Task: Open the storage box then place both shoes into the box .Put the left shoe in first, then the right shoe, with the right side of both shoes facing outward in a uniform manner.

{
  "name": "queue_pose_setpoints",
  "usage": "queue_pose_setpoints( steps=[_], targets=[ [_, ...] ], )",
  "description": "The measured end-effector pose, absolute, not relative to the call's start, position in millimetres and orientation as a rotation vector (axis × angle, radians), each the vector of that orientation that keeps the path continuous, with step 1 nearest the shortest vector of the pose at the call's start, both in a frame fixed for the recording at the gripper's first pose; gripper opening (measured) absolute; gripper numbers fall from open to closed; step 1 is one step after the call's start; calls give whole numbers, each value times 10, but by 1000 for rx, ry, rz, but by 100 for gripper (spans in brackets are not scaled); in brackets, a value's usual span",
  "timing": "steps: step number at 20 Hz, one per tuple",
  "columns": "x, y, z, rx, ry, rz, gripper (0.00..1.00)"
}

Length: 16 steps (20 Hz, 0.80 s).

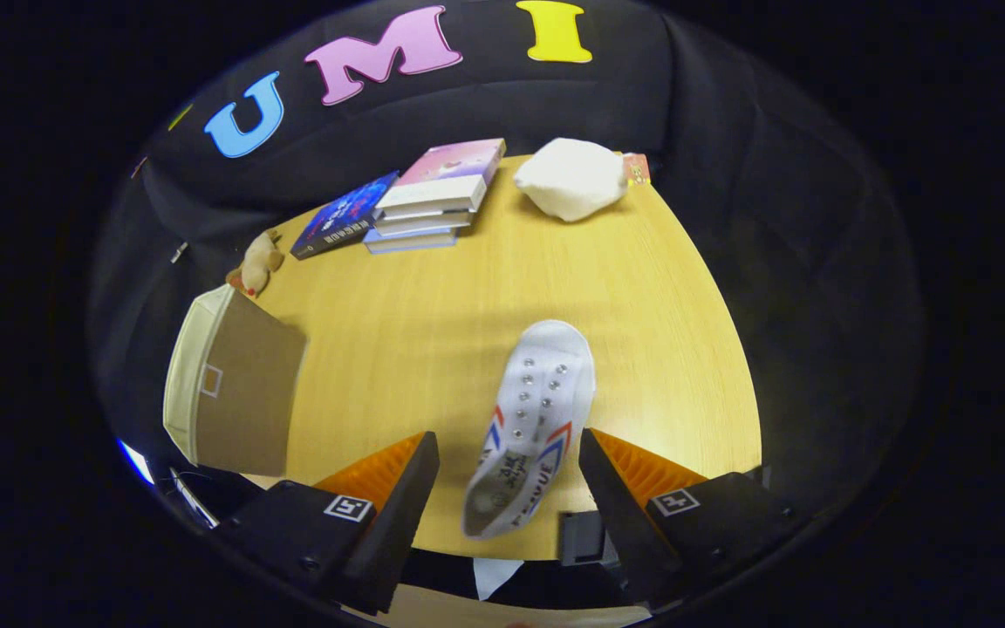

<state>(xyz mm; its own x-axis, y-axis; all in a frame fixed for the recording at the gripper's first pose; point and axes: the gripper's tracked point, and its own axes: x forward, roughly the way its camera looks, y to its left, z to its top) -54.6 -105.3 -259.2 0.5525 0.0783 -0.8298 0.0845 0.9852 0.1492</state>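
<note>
the gripper [509, 462] hangs above a pale wooden table [433, 331], its ridged fingers spread wide and pressing on nothing. a white canvas shoe [533, 419] lies between them, heel nearest the gripper, rounded toe pointing away, long axis slightly slanted. well left of the shoe sits a cream storage box [232, 397] with a brown cardboard flap.

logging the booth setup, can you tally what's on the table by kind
shoe: 1, lying between the open tool fingers
storage box: 1, at the table's edge
books: 4, three stacked, one blue beside them
plush toy: 1
white cushion: 1
small red item: 1, too small to identify
total: 9
</note>
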Motion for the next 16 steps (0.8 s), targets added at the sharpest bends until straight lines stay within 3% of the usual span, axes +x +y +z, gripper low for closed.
queue_pose_setpoints(
  steps=[6,10,16],
  targets=[
    [-698,-1305,-3233,187,1122,-18,99],
    [-643,-1246,-3323,232,1140,7,91],
    [-610,-1122,-3422,274,1180,25,46]
  ],
)
